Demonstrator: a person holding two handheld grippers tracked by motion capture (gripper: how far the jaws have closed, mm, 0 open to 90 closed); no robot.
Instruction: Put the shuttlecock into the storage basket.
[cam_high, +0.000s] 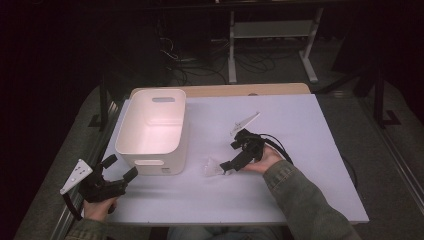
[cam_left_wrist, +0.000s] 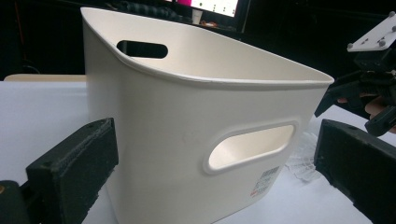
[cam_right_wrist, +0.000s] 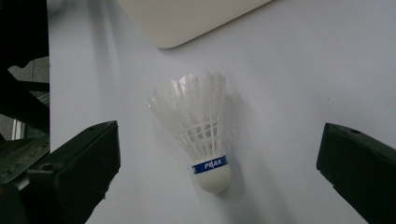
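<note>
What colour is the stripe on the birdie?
Blue, with white letters, around the white shuttlecock just above its cork; best in the right gripper view.

Dark room, white table (cam_high: 300, 165), cables on floor (cam_high: 200, 60), white desk frame (cam_high: 272, 30)

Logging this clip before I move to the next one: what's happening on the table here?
A person works at a white table with a gripper in each hand. The right gripper hovers over a white shuttlecock lying on the table beside a cream bin, its fingers wide open on either side, not touching it. The left gripper, also open, waits at the table's near left edge, facing the bin.
</note>
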